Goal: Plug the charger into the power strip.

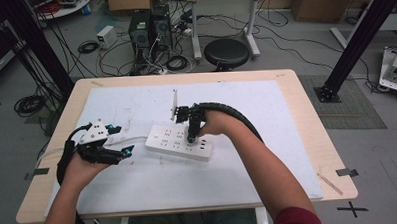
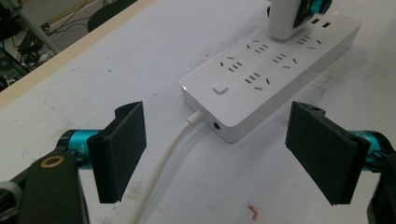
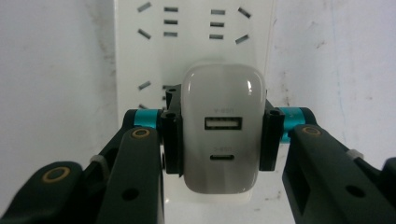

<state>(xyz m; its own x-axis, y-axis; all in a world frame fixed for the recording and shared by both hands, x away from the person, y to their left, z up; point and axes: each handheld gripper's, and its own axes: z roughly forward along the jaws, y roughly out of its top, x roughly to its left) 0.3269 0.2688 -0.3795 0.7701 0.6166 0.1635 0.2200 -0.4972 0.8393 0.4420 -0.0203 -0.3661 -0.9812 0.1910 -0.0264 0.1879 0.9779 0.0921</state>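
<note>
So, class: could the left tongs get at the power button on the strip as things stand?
Probably yes. The left tongs are open, aimed at the strip's near end, and the button sits uncovered; the charger is farther along.

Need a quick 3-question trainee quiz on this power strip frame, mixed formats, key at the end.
1. True or false: the left hand-held gripper is shut on the strip's white cable.
2. What does the right hand-held gripper clamp? A) a white charger B) the strip's switch C) a cable
3. Fill in: the charger faces the right gripper view with two ports, the upper a USB-A port and the lower a smaller ____-shaped one.

Key
1. False: its jaws stand wide apart, near the cable end of the power strip.
2. A: both jaws press its sides, over the strip's sockets.
3. Oval.
</note>
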